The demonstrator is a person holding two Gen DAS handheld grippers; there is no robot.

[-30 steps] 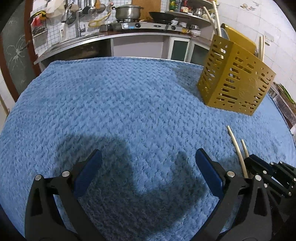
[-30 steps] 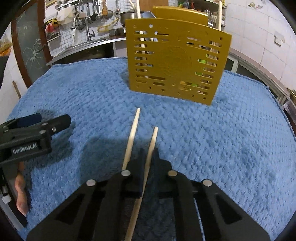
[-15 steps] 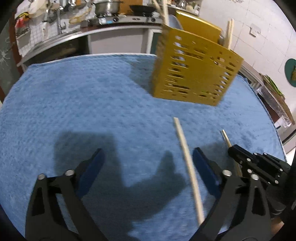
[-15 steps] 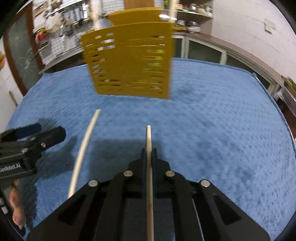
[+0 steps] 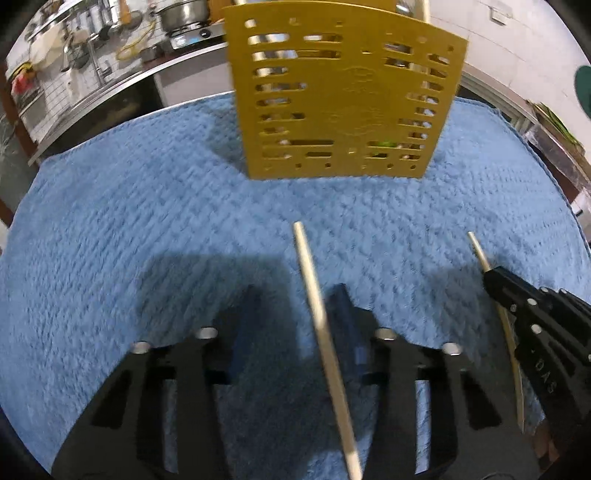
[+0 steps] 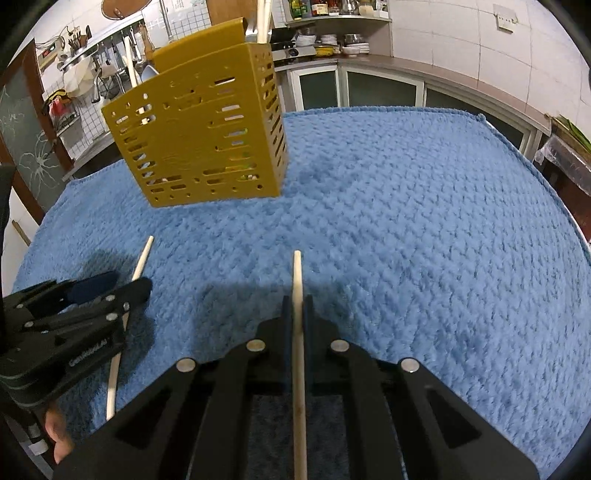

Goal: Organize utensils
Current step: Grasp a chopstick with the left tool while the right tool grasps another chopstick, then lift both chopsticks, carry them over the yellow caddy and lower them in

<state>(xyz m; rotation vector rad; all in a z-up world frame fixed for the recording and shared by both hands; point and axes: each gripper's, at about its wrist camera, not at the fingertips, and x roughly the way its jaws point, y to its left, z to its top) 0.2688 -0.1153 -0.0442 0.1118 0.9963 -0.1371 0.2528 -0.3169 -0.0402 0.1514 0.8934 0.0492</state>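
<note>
So the right gripper (image 6: pixel 296 306) was clamped tight on one chopstick (image 6: pixel 298 354), tip poking forward over the blue towel (image 6: pixel 406 229). The left gripper (image 5: pixel 295 310) had just been closing around the other chopstick (image 5: pixel 321 332), which sat against its right pad, left pad not touching it. The yellow utensil holder (image 5: pixel 343 107) stood upright on the towel just ahead, with a few utensils already in it.

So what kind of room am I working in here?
Most likely a home kitchen: a steel pot sits on a stove, utensils hang on a tiled wall, and dishes fill a shelf above the counter.
</note>
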